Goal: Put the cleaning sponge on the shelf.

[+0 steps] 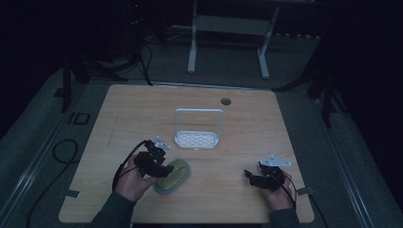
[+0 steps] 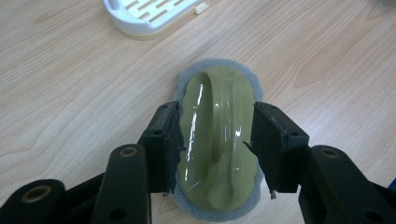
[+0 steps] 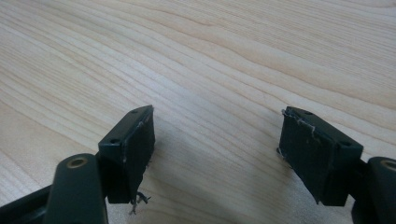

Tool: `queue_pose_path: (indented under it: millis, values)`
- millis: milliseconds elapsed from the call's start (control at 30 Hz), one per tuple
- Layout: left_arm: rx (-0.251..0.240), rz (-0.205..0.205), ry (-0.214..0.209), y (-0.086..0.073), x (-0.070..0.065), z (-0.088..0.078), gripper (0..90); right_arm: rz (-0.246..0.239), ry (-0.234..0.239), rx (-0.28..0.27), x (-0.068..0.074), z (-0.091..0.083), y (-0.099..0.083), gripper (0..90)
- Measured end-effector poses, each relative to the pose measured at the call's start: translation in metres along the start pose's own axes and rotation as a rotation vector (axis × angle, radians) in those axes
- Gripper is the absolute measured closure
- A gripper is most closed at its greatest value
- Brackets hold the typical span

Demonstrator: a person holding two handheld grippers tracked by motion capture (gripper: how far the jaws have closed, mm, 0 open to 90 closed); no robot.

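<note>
- The scrubber (image 2: 217,140) lies flat on the tabletop (image 1: 237,142), just in front of the white rack (image 1: 196,138). It has a shiny green top with a raised handle, and a grey fuzzy pad under it.
- The left claw (image 2: 215,140) sits around the scrubber, one jaw on each side. The jaws look right up against the green sides — but I cannot tell if they squeeze yet.
- The right claw (image 3: 217,154) is wide apart with nothing in it. It rests near the right edge of the tabletop, well apart from the scrubber.
- What could go wrong: the green top looks smooth and slippery, so the scrubber could slide out when the left claw lifts.
- The jaws hold near one end — the far end could tip down and drag on the tabletop.
- The soft pad could bend if it is pinched too hard.
- No words, brands or labels can be read on anything here.
</note>
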State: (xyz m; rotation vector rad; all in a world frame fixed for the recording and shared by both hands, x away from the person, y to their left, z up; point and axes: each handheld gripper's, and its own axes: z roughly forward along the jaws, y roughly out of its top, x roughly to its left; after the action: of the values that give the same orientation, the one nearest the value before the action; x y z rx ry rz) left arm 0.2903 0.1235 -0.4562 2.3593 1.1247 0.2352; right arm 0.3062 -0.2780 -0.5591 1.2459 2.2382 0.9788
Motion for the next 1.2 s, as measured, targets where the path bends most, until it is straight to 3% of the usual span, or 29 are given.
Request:
queue_pose_path:
  millis: [833,1200]
  values:
    - [0.125,0.068,-0.043,0.018,0.001,0.009,53.5,0.003,0.000,-0.001,0.000,0.000,0.000,26.1]
    - [0.177,0.064,-0.062,0.027,0.002,0.015,53.5,0.001,0.001,0.000,0.000,0.000,0.000,26.1]
